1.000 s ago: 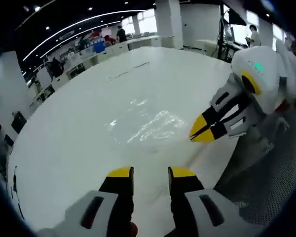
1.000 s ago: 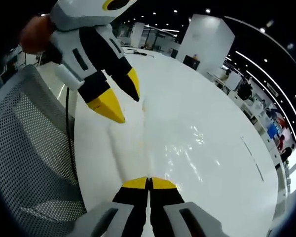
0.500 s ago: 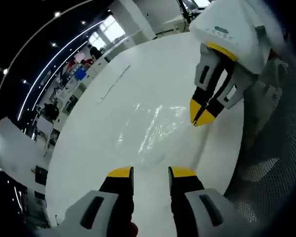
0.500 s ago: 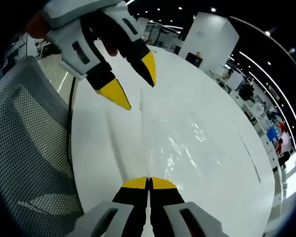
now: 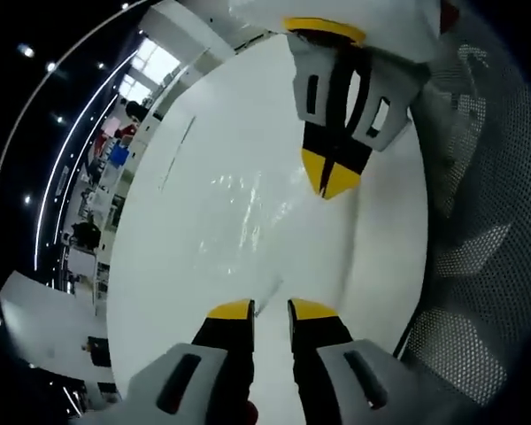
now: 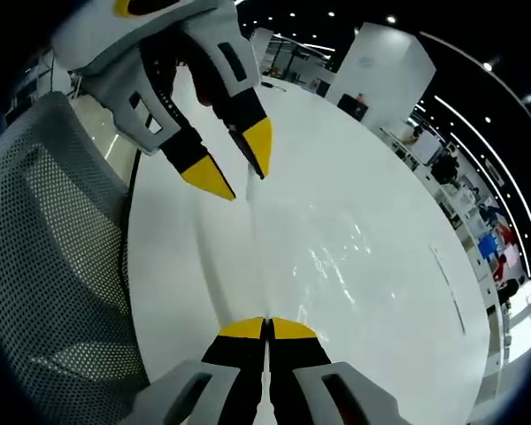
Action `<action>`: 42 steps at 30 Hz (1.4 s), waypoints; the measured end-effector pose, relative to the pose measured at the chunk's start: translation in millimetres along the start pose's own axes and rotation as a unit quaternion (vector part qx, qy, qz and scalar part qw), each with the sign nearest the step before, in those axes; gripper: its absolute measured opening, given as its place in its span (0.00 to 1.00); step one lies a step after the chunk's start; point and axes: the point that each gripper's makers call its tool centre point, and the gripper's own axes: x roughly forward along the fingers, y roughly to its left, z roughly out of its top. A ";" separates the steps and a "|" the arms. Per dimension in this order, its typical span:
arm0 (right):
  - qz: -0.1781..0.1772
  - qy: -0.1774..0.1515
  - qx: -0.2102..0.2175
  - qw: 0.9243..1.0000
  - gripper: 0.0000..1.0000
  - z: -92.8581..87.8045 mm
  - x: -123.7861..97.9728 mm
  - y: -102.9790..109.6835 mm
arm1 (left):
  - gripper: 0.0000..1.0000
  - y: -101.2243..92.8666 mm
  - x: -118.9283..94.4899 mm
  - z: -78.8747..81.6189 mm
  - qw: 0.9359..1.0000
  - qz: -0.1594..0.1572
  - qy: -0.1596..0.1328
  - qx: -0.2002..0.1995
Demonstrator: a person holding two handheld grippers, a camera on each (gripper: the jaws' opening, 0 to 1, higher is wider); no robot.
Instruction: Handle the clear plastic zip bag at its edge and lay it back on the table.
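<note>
Where it lies near the table's [image 6: 398, 336] edge, the bag [image 6: 336, 257] is clear, wrinkled and glossy, its straight edge running between both tools. The right tool [image 6: 267, 328] is clamped tight on that edge. The left tool [image 6: 234, 166] stands narrowly parted at the edge's other end; whether it touches the bag, I cannot tell. A grey mesh chair [image 6: 44, 266] sits just beside the table edge.

In the left gripper view, the bag [image 5: 239, 212] lies between the left tool [image 5: 270, 309] and the right tool [image 5: 330, 180].
</note>
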 end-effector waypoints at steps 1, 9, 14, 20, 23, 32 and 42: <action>0.000 0.000 0.000 1.000 0.00 0.1 -0.1 0.1 | 0.10 -0.5 -0.1 -0.1 1.000 -0.002 0.001 0.002; -0.004 -0.006 0.008 1.000 0.00 2.5 -2.0 -2.9 | 0.00 -3.4 0.4 -4.2 1.000 -0.005 0.008 -0.003; -0.003 -0.006 0.007 1.000 0.00 1.9 -2.0 -1.2 | 0.00 -4.5 -1.1 -2.4 1.000 -0.003 -0.003 -0.015; -0.005 -0.016 0.009 1.000 0.00 4.4 -4.9 -3.3 | 0.00 -4.4 -3.6 -1.0 1.000 -0.002 -0.014 -0.014; 0.012 -0.039 0.040 0.998 0.01 15.1 -6.3 0.5 | 0.00 -5.9 -3.8 -0.7 1.000 -0.005 -0.018 -0.011; 0.030 -0.090 -0.009 0.996 0.06 54.6 -13.6 11.0 | 0.00 -10.8 -6.2 5.5 0.999 -0.011 -0.030 0.008; 0.040 -0.109 -0.047 0.992 0.05 70.8 -11.9 20.9 | 0.00 -15.4 -12.9 8.5 0.999 -0.020 -0.050 0.004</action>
